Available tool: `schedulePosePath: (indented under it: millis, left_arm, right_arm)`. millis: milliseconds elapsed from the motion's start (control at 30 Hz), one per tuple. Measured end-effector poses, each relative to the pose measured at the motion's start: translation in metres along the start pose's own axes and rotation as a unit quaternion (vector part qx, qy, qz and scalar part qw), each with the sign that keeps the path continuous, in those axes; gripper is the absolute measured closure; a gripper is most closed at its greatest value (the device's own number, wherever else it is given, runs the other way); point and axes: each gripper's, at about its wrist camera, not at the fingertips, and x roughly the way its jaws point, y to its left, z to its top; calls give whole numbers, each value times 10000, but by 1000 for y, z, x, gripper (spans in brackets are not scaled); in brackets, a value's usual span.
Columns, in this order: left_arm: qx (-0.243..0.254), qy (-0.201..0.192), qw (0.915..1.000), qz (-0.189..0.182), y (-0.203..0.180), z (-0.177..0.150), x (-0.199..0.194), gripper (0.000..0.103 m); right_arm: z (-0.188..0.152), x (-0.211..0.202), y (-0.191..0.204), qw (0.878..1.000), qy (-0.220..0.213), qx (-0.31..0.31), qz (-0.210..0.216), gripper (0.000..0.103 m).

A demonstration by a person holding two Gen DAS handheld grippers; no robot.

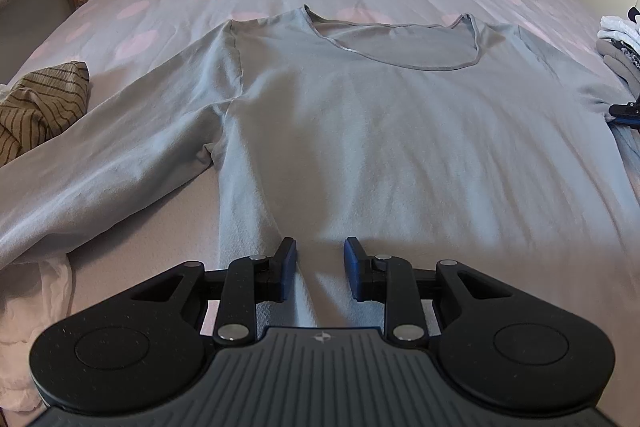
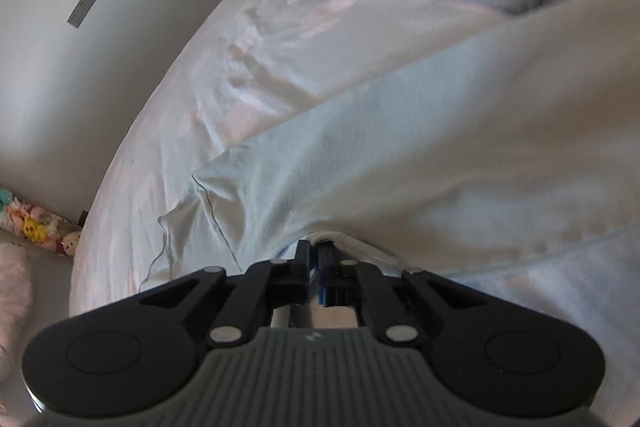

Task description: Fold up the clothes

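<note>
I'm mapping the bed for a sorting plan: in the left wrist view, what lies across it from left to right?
Striped garment → grey shirt → right gripper, pinching the shirt's edge → stacked clothes.

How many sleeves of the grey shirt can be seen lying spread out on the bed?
1: the shirt's long sleeve lies out to the left, past the striped cloth. The other side is pinched by the right gripper; its sleeve is mostly hidden.
</note>
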Motion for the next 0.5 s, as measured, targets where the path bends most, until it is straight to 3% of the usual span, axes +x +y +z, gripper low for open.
schedulePosePath:
  millis: [200, 233, 500]
  left_arm:
    - [-12, 8, 10000, -55, 3, 1, 0, 79]
    - [-22, 11, 10000, -72, 4, 1, 0, 79]
    - [-89, 21, 9998, -151, 7, 2, -1, 79]
  right_arm:
    - [0, 14, 11, 9953, 215, -890, -324, 98]
    - [-1, 15, 13, 9943, 274, -971, -341, 93]
    - [-27, -11, 20, 9870, 452, -1538, -114, 91]
